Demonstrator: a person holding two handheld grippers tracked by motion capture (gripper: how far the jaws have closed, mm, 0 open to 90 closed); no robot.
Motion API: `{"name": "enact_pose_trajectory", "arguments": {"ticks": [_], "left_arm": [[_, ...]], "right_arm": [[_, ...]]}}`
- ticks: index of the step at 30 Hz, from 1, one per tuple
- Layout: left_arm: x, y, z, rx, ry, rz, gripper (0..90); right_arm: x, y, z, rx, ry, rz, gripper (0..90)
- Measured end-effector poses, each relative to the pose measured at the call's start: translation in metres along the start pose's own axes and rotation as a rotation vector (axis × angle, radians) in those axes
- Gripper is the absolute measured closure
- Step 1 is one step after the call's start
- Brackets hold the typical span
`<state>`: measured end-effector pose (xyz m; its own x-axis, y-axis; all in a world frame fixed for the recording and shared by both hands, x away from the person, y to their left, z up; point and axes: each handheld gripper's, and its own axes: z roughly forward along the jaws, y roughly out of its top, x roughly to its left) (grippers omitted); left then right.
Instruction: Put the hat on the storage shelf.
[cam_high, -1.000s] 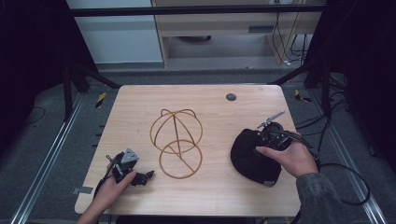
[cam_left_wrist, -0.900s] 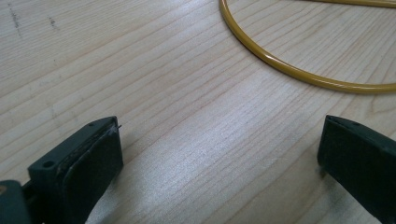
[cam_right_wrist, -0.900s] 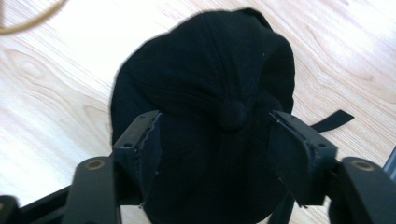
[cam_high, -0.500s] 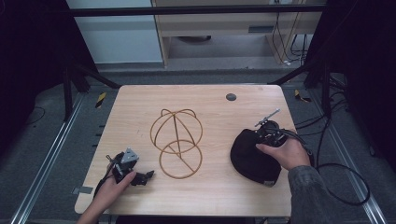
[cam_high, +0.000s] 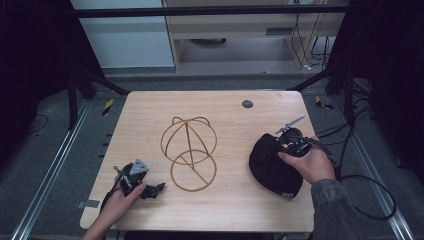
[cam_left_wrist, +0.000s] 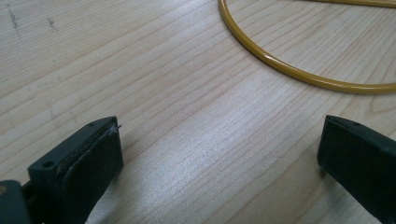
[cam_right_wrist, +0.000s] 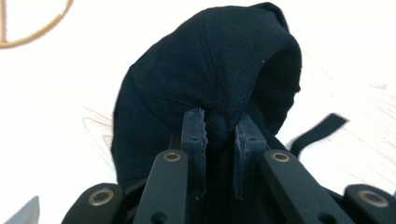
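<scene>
We had the right claw (cam_right_wrist: 219, 133) pinched tight on a fold of the black cap (cam_right_wrist: 210, 70); its jaws had just been closing on the cloth, and the cap sat right in front of it on the counter (cam_high: 230, 200). The wire hat frame (cam_high: 189, 152) stood well off to that claw's side. Left claw (cam_left_wrist: 219, 154) gaped wide over bare wood, frame's ring just ahead.
</scene>
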<state>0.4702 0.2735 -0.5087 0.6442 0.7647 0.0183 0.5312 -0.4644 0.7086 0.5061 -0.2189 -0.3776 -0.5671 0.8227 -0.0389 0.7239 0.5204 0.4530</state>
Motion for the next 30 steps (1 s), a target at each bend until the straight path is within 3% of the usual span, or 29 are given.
{"name": "enact_pose_trajectory", "arguments": {"ticks": [12, 23, 30], "left_arm": [[0.0, 0.0, 0.0, 0.0, -0.001, 0.002, 0.0], [0.0, 0.0, 0.001, -0.003, -0.001, -0.002, 0.0], [0.0, 0.0, 0.001, -0.003, -0.003, 0.003, 0.0]], "right_arm": [[0.007, 0.001, -0.05, -0.16, 0.013, 0.008, 78.1], [0.005, 0.009, -0.07, -0.257, 0.035, 0.033, 78.3], [0.009, 0.014, -0.083, -0.281, 0.034, 0.03, 78.4]]}}
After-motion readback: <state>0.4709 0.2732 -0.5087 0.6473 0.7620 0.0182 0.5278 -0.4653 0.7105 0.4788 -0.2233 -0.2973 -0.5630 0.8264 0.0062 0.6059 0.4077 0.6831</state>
